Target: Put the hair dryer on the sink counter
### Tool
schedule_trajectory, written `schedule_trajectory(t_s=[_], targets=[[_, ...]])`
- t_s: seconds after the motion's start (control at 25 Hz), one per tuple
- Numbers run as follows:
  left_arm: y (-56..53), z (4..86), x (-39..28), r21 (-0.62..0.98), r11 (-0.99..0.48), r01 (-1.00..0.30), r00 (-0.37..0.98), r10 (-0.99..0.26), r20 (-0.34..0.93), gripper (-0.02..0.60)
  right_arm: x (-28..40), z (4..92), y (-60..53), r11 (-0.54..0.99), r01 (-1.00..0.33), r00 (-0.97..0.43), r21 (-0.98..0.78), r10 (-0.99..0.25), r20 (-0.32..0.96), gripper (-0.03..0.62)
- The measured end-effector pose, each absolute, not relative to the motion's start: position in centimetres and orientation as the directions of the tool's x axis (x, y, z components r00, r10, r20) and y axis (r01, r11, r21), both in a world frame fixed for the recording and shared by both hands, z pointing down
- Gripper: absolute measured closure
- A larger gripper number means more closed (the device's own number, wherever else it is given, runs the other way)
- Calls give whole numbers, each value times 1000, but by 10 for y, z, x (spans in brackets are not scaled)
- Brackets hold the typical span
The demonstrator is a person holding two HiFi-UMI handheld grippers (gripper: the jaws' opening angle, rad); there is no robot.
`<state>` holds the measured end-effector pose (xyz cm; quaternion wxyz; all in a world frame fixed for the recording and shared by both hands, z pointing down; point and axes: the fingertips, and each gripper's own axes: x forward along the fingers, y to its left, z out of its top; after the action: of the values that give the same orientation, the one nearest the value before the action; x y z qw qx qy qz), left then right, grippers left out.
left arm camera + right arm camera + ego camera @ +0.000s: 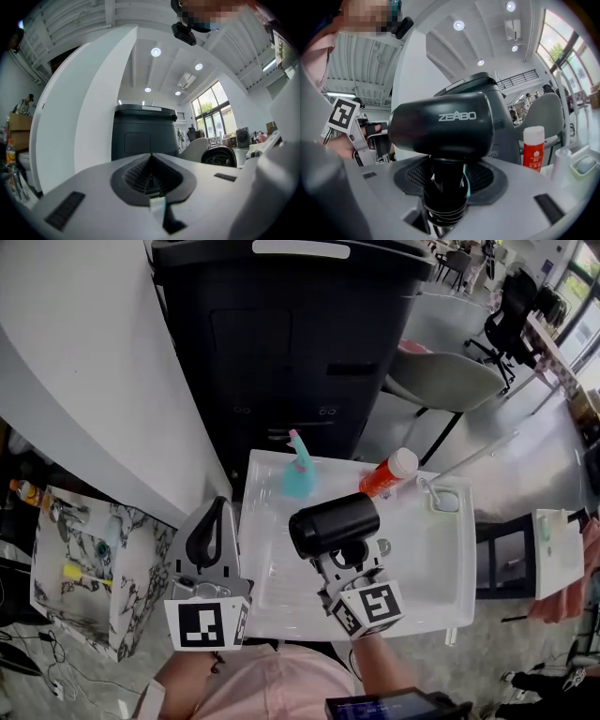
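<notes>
Right gripper (349,557) is clamping the hair dryer (333,524) by its handle over the sink counter (436,568), left gripper (217,510) closed empty; the top-heavy barrel could swivel loose.

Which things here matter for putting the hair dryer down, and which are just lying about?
Part of the job: hair dryer, right gripper gripping its handle, sink counter.
Just lying about: teal spray bottle, orange bottle, black bin, grey chair.
</notes>
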<state>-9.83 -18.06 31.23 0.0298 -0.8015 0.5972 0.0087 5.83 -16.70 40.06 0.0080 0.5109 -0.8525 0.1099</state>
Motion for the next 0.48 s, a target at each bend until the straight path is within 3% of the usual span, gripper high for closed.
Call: schedule_trajectory(t_s=[0.48], targets=[[-189, 355, -103, -35, -259, -965, 257, -965, 49, 571, 54, 487, -165, 433, -863, -498, -260, -818, 288, 382]])
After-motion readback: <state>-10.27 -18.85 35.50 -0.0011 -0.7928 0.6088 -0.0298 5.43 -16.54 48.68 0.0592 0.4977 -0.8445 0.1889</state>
